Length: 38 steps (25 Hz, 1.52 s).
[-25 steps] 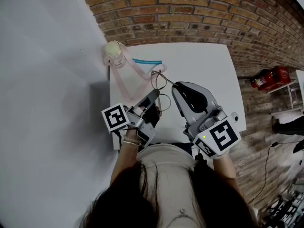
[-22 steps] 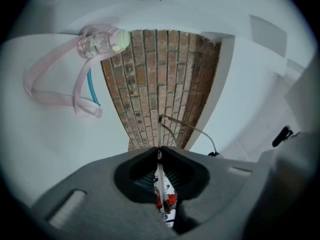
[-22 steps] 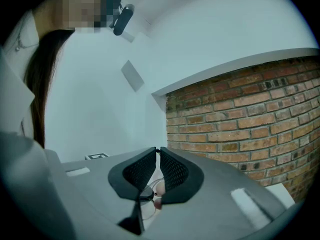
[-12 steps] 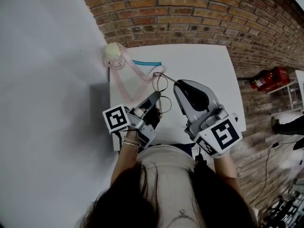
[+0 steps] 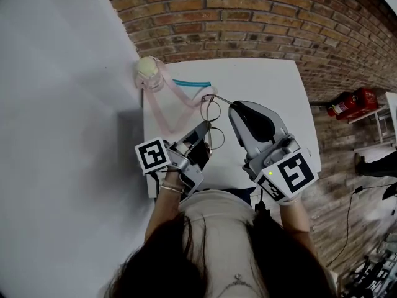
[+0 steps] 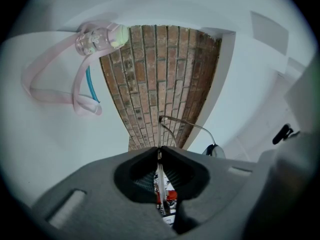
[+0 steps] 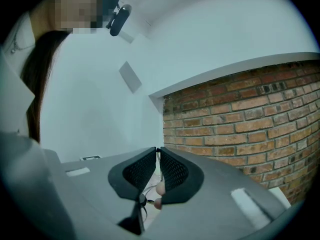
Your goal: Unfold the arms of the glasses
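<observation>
The thin round wire-frame glasses are over the middle of the white table, between both grippers. The left gripper has its jaws pressed together on the frame wire — the right gripper, on the right side, pinches a thin wire part too. A small clear bottle with a pink strap stands at the far left corner.

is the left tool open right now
No, the left tool is shut, with its jaws closed on the thin wire frame of the glasses.
</observation>
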{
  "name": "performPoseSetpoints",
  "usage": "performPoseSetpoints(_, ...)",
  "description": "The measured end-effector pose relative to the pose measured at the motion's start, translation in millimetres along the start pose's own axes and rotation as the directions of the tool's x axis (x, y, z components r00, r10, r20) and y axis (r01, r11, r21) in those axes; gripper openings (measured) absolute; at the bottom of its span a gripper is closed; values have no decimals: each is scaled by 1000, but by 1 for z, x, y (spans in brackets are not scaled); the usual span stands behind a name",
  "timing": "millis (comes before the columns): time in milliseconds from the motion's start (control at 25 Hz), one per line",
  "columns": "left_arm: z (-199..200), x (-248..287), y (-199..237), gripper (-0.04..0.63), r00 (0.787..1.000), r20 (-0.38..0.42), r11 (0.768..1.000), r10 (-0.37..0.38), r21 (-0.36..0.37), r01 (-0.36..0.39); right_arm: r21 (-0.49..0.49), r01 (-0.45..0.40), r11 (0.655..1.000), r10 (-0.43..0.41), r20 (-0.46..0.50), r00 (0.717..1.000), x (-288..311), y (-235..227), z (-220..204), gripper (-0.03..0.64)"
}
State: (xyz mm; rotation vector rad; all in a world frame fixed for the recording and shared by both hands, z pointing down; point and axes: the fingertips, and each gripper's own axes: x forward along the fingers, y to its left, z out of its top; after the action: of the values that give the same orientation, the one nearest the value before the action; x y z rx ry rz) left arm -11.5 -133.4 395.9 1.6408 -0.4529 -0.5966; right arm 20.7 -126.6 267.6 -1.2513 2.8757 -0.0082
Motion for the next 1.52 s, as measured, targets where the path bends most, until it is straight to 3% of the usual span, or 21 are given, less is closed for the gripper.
performPoseSetpoints(960,-7,3,2,26,999,-47,1000,-3,-5,3,-3,30,1000,-30,14,999,5,-15,7,34)
performPoseSetpoints(1520,-1,0,5,26,1000,-13,1000,7,-14,-8,1,3,1000,-3,12,1000,5,-7,3,34)
